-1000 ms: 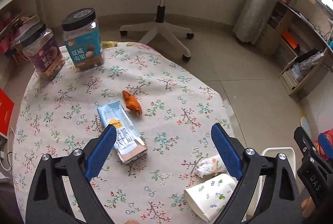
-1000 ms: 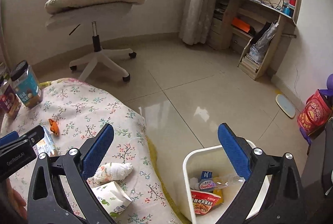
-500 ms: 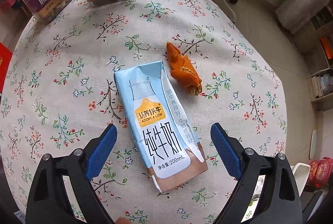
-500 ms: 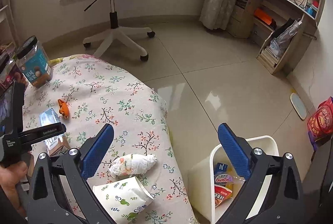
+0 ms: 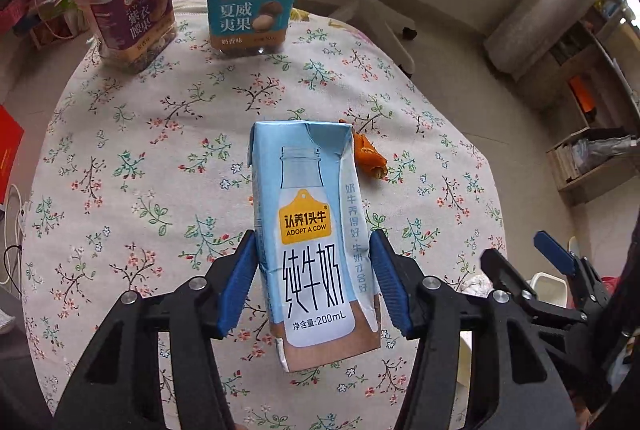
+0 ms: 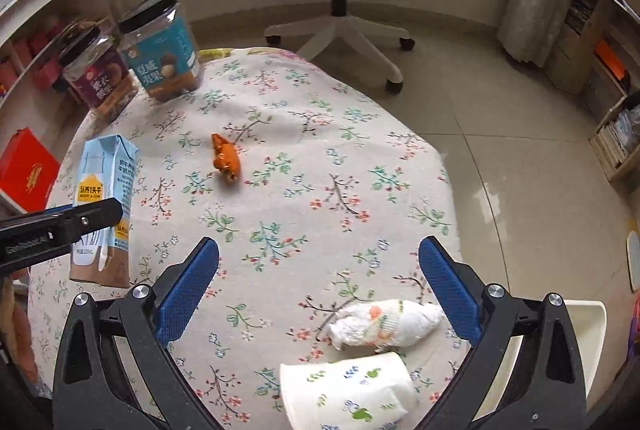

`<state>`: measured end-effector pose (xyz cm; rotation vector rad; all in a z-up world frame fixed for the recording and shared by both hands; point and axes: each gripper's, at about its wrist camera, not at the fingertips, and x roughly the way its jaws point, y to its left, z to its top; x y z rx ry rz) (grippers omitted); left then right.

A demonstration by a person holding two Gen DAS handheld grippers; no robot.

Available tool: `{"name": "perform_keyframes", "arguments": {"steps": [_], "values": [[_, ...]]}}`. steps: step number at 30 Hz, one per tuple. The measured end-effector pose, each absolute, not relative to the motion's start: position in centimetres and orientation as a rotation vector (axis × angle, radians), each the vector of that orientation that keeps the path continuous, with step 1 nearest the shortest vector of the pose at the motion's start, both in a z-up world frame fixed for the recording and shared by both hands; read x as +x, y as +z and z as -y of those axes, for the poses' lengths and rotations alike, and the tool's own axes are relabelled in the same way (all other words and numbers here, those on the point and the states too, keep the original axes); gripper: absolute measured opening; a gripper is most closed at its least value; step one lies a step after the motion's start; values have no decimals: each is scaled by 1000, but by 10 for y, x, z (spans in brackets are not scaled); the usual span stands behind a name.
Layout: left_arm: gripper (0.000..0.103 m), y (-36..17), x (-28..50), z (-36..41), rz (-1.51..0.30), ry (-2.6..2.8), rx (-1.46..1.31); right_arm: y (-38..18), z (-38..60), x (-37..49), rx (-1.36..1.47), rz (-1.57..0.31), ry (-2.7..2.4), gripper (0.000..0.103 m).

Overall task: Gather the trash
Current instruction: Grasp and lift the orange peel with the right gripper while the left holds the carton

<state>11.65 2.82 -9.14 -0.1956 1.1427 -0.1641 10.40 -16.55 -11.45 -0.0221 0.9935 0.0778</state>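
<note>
Two grippers working the table (image 6: 400,150), left to right. Left gripper (image 5: 314,284) is closing on the milk carton (image 5: 312,242); the carton is sitting between the fingers (image 5: 240,286), blue pads flanking its lower half, and I'm reading them as just short of contact, though it's close. It's thin waxed card with folded corners, so I'd be squeezing the flat side panels squarely and gently to avoid buckling or twisting it out. Orange wrapper (image 6: 226,160) is lying crumpled mid-table, well apart. Right gripper (image 6: 318,286) is hanging wide open and empty above the wadded tissue (image 6: 384,322) and the tipped paper cup (image 6: 348,394), both soft and light, near the table edge. White bin (image 6: 588,334) is sitting just past that edge.
</note>
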Motion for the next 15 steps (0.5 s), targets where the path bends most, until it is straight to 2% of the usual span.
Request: {"name": "perform_keyframes", "arguments": {"steps": [4, 11, 12, 14, 15], "values": [[56, -63, 105, -56, -1051, -144, -175, -137, 125, 139, -33, -1007, 154, 94], [57, -54, 99, -90, -1029, -128, -213, -171, 89, 193, 24, -1071, 166, 73], [57, -55, 97, -92, -1030, -129, -210, -176, 87, 197, 26, -1082, 162, 68], [57, -55, 96, -96, -1031, -129, -204, -186, 84, 202, 18, -1111, 142, 49], [57, -57, 97, -99, -1031, -129, -202, -186, 85, 202, 1, -1092, 123, 35]]}}
